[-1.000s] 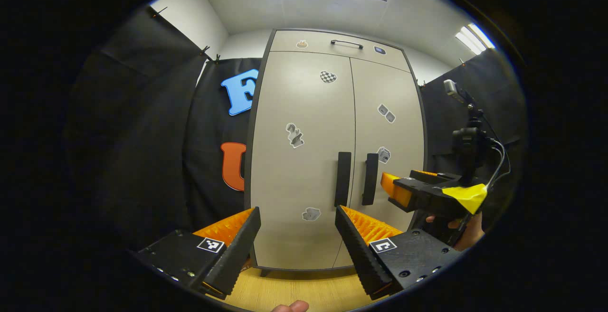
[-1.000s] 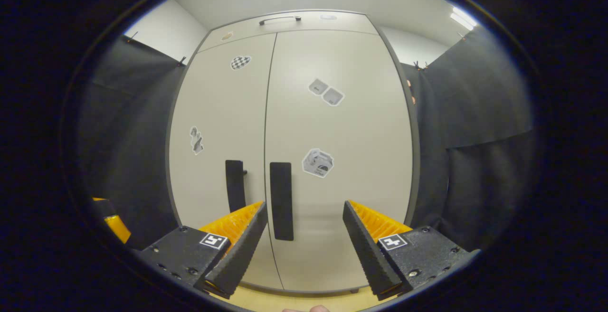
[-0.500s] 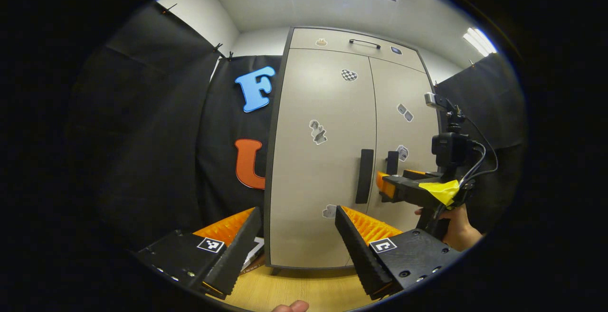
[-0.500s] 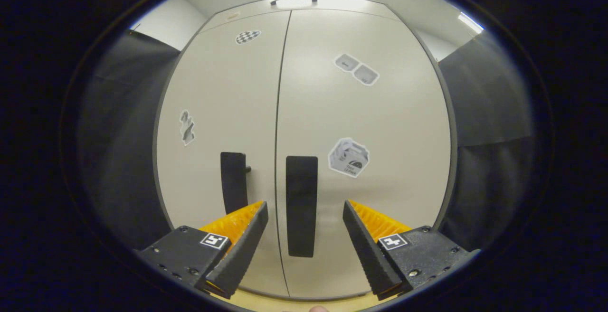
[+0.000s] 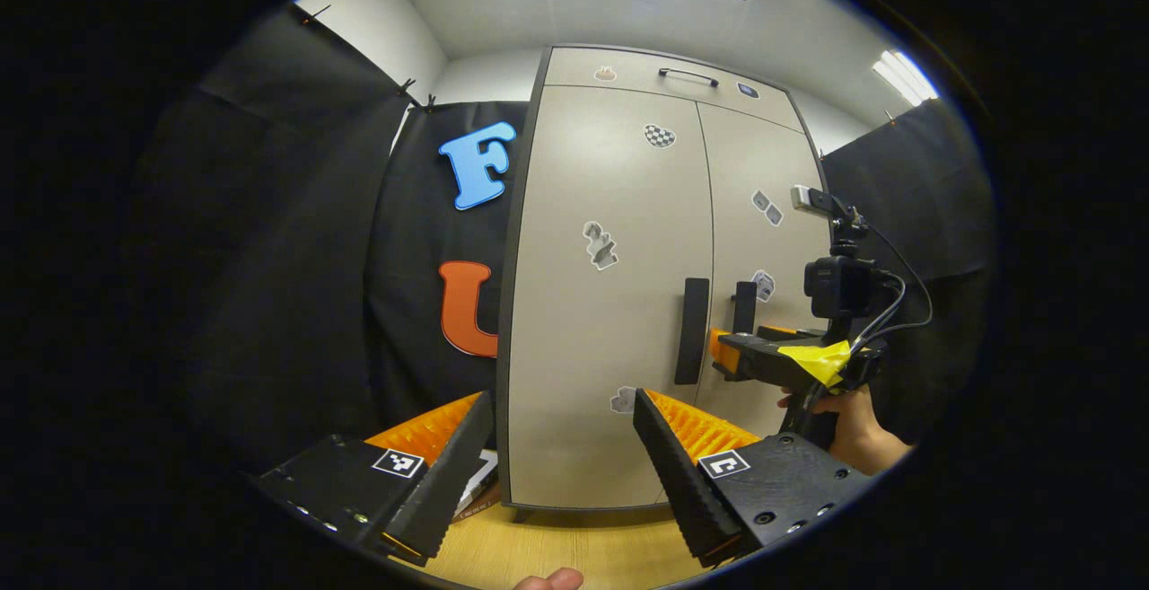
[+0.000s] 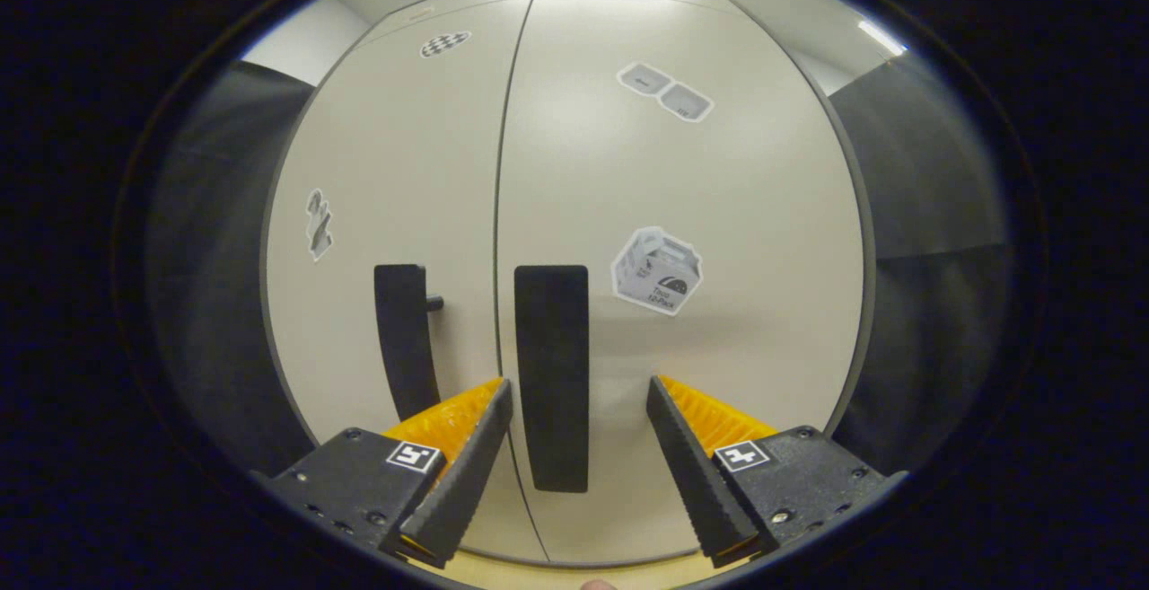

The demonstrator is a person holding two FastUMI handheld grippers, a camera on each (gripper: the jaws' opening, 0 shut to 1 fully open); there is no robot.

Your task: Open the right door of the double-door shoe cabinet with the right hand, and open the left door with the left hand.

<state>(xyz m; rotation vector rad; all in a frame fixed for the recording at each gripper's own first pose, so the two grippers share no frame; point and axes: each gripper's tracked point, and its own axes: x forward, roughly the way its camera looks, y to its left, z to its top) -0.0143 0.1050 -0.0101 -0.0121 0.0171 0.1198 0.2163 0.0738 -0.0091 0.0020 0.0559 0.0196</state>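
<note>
**Closing in on the right handle, both doors shut**

Reaching toward the cabinet front, the right gripper (image 6: 574, 455) is holding its two fingers wide apart with nothing between them but air; the right door handle (image 6: 551, 374) is showing in the gap between the fingertips, near but, as far as the right gripper view tells, not touched. That handle is a flat dark bar with its long axis running straight up and down, sitting just beside the seam on the right door (image 6: 718, 186). Across the seam, the left door handle (image 6: 401, 339) is standing the same way, upright and parallel (its short mounting peg is showing on the side toward the seam).

In the left gripper view, the left gripper (image 5: 564, 464) is likewise spreading its fingers wide and gripping nothing, hanging well back from the shoe cabinet (image 5: 619, 69). Its fingers are pointing at the lower part of the left door (image 5: 592, 168), off to the hinge side of that door's handle. Farther off, the right gripper is appearing from the side, level and aimed at the handles, with a hand (image 5: 853, 433) holding it from below and a small camera riding on top.

Both doors are lying flush and closed, scattered with small stickers. A narrow top panel with a slim horizontal pull is sitting above them, and a wooden floor (image 5: 574, 550) is running under the cabinet.
</note>
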